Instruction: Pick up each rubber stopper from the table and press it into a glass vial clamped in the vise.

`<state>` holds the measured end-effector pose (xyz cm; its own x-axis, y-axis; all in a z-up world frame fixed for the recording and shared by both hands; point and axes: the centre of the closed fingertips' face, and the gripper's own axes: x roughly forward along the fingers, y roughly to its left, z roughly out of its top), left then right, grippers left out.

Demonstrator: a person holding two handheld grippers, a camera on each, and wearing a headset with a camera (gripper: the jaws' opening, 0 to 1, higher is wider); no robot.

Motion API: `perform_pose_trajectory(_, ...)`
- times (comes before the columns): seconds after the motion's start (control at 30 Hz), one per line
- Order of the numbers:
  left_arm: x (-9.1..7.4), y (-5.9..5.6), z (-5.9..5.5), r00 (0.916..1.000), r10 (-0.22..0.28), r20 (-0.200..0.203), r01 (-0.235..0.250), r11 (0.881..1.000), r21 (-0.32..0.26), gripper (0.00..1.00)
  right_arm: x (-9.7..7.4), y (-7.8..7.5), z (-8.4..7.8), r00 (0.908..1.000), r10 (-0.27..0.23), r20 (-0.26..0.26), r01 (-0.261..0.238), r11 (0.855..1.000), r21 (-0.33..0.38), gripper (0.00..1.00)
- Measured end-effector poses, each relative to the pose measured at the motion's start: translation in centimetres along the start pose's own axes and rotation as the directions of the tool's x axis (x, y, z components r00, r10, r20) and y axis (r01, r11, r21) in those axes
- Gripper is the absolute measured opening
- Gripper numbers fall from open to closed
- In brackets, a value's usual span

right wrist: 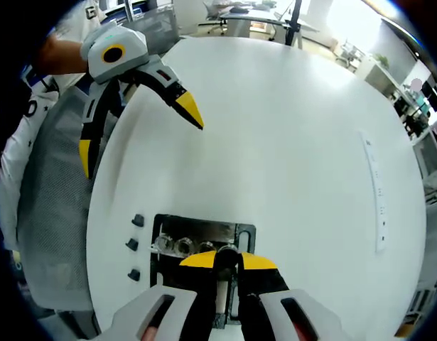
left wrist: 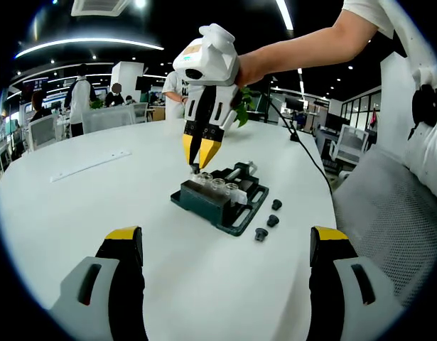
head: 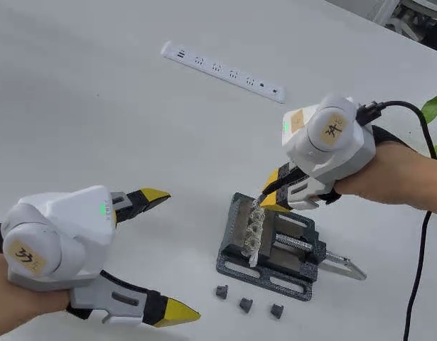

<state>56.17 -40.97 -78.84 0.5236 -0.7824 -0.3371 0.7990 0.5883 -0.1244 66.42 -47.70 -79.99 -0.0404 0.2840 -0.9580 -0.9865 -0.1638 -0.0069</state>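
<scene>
A dark vise [head: 293,272] clamps a row of clear glass vials [head: 254,229] in the head view. My right gripper [head: 265,201] hangs just over the far end of that row, shut on a small dark rubber stopper [right wrist: 225,256]. In the right gripper view the vials [right wrist: 184,246] sit just left of its yellow tips. Three loose stoppers [head: 245,305] lie in a line in front of the vise. My left gripper [head: 168,253] stands open and holds nothing, left of the vise. The left gripper view shows the right gripper [left wrist: 202,155] above the vise [left wrist: 232,213].
A white power strip [head: 222,71] lies far back on the white table. A black cable [head: 417,270] runs along the right side, by green leaves [head: 435,106]. The vise handle [head: 342,264] sticks out to the right. Chairs and people are beyond the table edge [left wrist: 83,99].
</scene>
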Motion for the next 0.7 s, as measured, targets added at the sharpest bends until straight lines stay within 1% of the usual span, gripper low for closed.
perform_pose_trajectory(0.37, -0.01, 0.23, 0.24, 1.0, 0.001, 0.007, -0.001, 1.0, 0.0, 0.98, 0.18, -0.01, 0.12, 0.9999, 0.014, 0.001, -0.014, 1.0, -0.007, 0.04)
perform_pose_trajectory(0.43, 0.0, 0.19, 0.34, 1.0, -0.001, 0.008, 0.001, 1.0, 0.0, 0.98, 0.17, -0.2, 0.16, 0.9996, 0.025, 0.009, -0.026, 0.999, 0.023, 0.05)
perform_pose_trajectory(0.53, -0.03, 0.22, 0.36, 1.0, -0.002, 0.005, 0.002, 1.0, 0.002, 0.98, 0.14, 0.0, 0.16, 0.9997, 0.02, 0.012, -0.02, 1.0, 0.019, 0.06)
perform_pose_trajectory(0.6, -0.09, 0.23, 0.38, 1.0, -0.002, 0.003, 0.002, 1.0, 0.006, 0.98, 0.17, -0.03, 0.17, 0.9998, 0.014, 0.013, -0.014, 1.0, -0.004, 0.06)
perform_pose_trajectory(0.7, -0.14, 0.22, 0.39, 1.0, -0.003, 0.001, 0.003, 1.0, 0.007, 0.98, 0.1, 0.09, 0.15, 0.9998, 0.012, 0.017, -0.011, 1.0, -0.002, 0.07)
